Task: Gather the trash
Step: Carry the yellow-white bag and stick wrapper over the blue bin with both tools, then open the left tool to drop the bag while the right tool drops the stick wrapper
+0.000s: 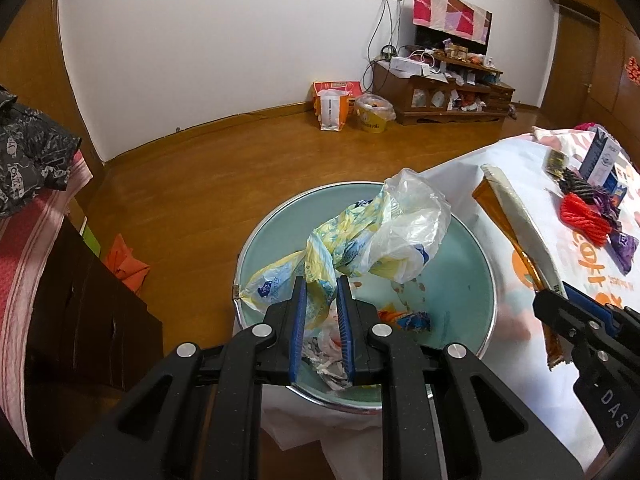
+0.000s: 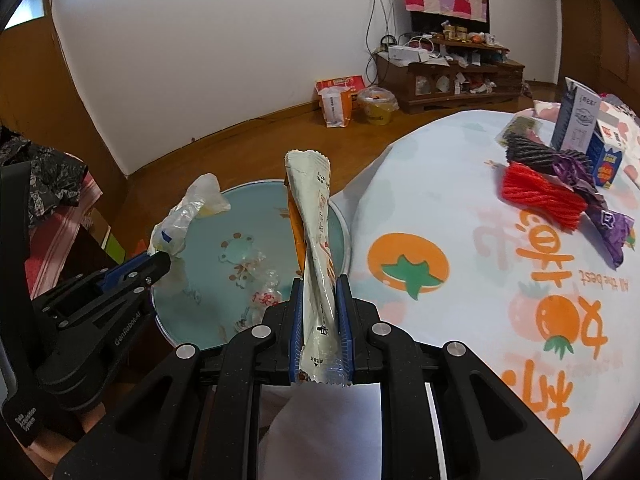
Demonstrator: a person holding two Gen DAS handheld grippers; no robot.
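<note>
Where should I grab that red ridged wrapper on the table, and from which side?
Take the red ridged wrapper across its near, fanned-out end, which lies bare on the tablecloth. Its far end is tucked against the black wrapper and the purple wrapper, so coming from above on the near side, jaws across the ridges, looks least likely to drag those neighbours along.

Both views are evenly and softly lit by diffuse indoor light, with a bright window (image 2: 28, 10) at upper left. Shadows are faint and focus is sharp. Fisheye distortion bends the edges; corners vignette black.
</note>
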